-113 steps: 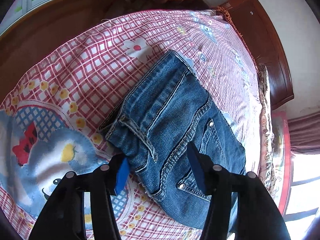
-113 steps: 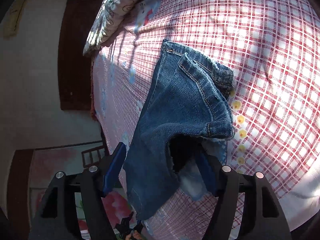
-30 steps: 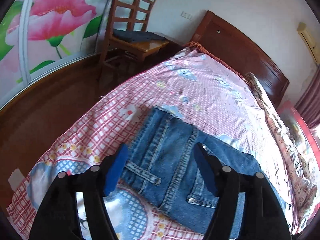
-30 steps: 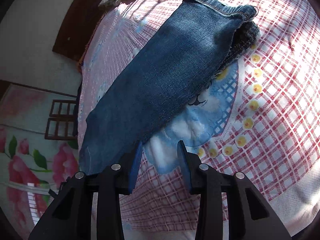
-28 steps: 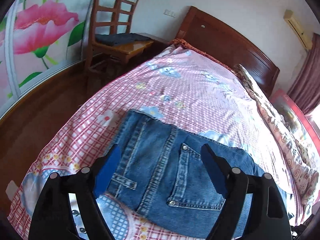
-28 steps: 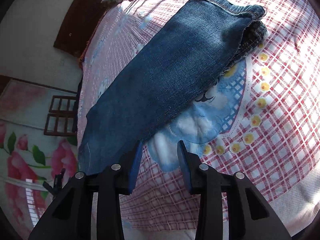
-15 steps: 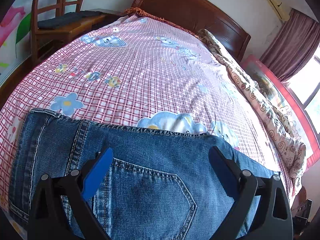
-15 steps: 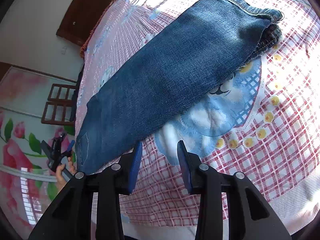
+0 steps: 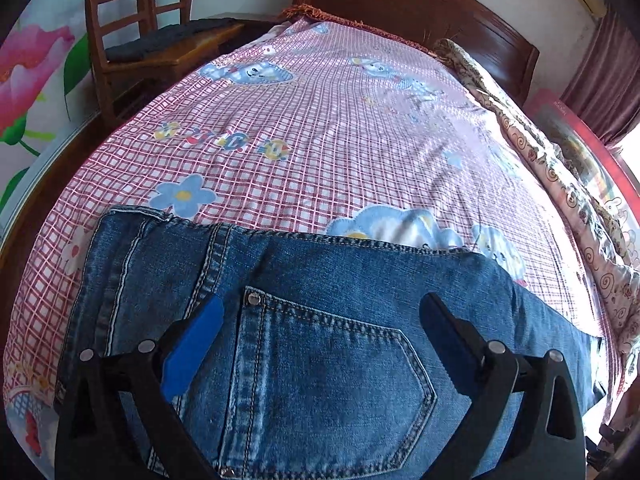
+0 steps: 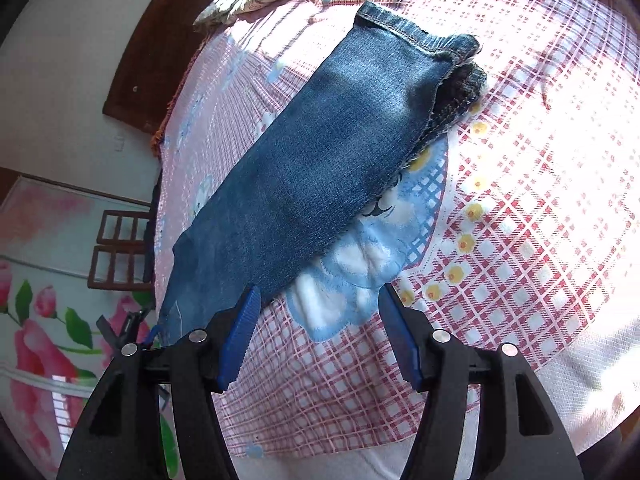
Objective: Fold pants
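Note:
Blue jeans (image 9: 328, 356) lie flat on the pink checked bedsheet (image 9: 320, 152), folded lengthwise with one leg over the other. In the left wrist view the back pocket and waistband fill the near part. My left gripper (image 9: 320, 312) is open and empty, hovering just above the back pocket. In the right wrist view the jeans (image 10: 332, 168) stretch diagonally, leg hems at the upper right. My right gripper (image 10: 318, 300) is open and empty above the sheet, beside the leg's lower edge near the middle of its length.
A wooden headboard (image 9: 420, 4) closes the far end of the bed. A wooden chair (image 9: 132, 36) stands at the left. A patterned pillow (image 9: 560, 168) lies along the right edge of the bed. The bed's front edge (image 10: 400, 456) is near my right gripper.
My left gripper has dropped and moved in over the waist and back pocket. My right gripper has opened from nearly shut and shifted slightly along the leg. The jeans lie still.

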A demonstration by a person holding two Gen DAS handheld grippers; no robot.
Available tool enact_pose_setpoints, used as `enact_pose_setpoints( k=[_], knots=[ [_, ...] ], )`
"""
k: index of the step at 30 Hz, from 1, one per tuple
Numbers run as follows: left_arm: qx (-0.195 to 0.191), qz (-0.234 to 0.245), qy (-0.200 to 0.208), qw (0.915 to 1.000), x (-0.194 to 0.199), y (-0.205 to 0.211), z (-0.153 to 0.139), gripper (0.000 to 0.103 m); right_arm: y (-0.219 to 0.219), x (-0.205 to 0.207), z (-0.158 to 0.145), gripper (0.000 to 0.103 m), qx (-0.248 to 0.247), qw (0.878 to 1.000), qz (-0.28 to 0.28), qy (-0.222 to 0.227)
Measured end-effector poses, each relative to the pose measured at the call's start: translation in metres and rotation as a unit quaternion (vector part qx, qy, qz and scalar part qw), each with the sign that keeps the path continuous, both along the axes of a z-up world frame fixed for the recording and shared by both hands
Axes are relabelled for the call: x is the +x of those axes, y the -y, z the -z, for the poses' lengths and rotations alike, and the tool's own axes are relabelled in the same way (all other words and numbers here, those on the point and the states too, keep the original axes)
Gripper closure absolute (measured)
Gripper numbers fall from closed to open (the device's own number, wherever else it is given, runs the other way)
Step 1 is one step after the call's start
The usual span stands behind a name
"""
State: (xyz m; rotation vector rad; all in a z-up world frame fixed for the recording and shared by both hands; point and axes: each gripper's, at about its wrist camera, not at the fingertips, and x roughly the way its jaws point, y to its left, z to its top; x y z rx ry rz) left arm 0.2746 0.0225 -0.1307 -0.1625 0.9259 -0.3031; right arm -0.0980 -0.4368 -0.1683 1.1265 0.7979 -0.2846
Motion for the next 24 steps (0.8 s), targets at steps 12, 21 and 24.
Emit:
enact_pose_setpoints(
  k=[12,21,24],
  knots=[
    [0.018,0.015,0.085,0.9961,-0.165,-0.022,0.000,0.002,0.066,-0.035,0.013,0.042,0.042,0.982,0.175,0.061],
    [0.034,0.024,0.027,0.9988,-0.172,-0.011,0.048,0.002,0.088,-0.055,0.030,0.057,0.129,0.946,0.256,0.150],
    [0.048,0.032,0.033,0.9978,-0.173,-0.008,0.050,0.002,0.085,-0.046,0.031,0.069,0.126,0.951,0.238,0.152]
  ],
)
